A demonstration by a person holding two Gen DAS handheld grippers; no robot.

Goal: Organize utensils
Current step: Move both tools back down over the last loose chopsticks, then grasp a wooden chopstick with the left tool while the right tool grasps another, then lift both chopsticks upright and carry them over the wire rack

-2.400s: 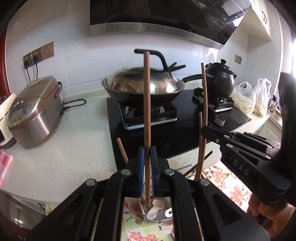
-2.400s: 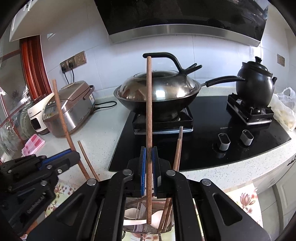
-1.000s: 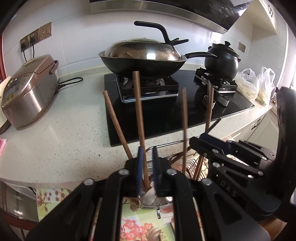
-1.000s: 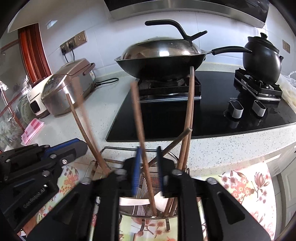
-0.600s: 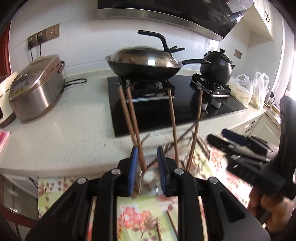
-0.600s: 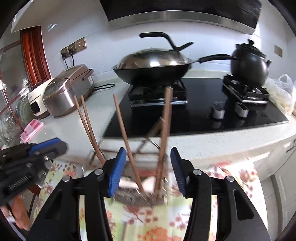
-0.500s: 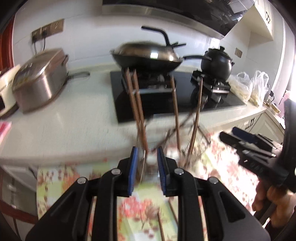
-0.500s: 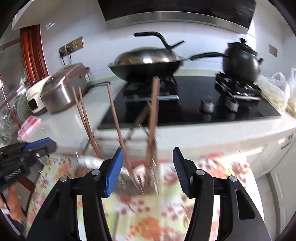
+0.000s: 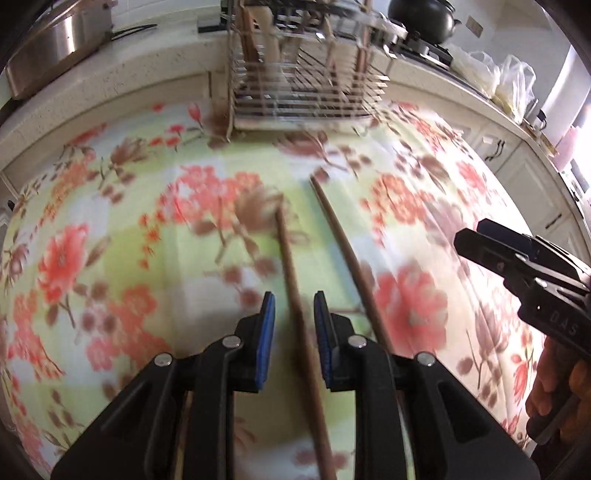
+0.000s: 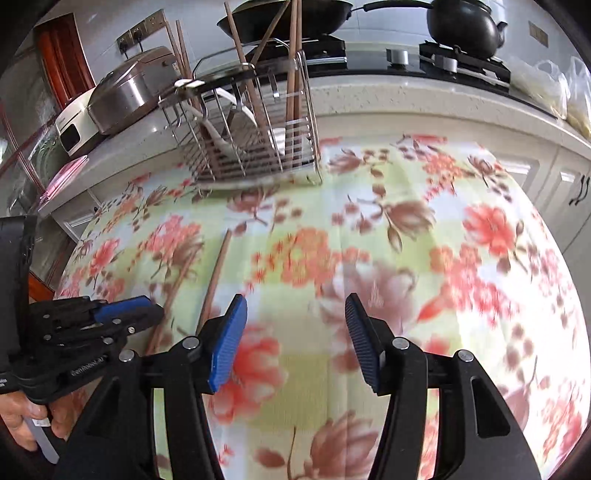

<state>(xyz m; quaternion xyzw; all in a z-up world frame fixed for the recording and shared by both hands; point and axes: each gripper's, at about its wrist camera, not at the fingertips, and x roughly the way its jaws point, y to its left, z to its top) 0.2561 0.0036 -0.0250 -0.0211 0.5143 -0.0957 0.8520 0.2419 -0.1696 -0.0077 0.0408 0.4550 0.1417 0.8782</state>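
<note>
Two brown chopsticks lie on the floral tablecloth. One chopstick (image 9: pixel 291 280) runs between the blue pads of my left gripper (image 9: pixel 294 314), which is open just above it. The second chopstick (image 9: pixel 345 251) lies just to its right. Both show in the right wrist view, the nearer chopstick (image 10: pixel 216 273) left of my right gripper (image 10: pixel 295 332), which is wide open and empty above the cloth. A wire utensil rack (image 10: pixel 255 136) at the far edge of the cloth holds several upright chopsticks and white spoons; it also shows in the left wrist view (image 9: pixel 303 85).
The floral tablecloth (image 10: pixel 406 229) covers the table. Behind it runs a white counter (image 10: pixel 406 96) with a rice cooker (image 10: pixel 129 92), a wok and a black kettle (image 10: pixel 465 22) on the stove. Plastic bags (image 9: pixel 495 77) sit at the counter's right end.
Both grippers let go of their chopsticks in the rack, opened, and swung down and back toward the tablecloth. The left one now straddles a chopstick lying on the cloth.
</note>
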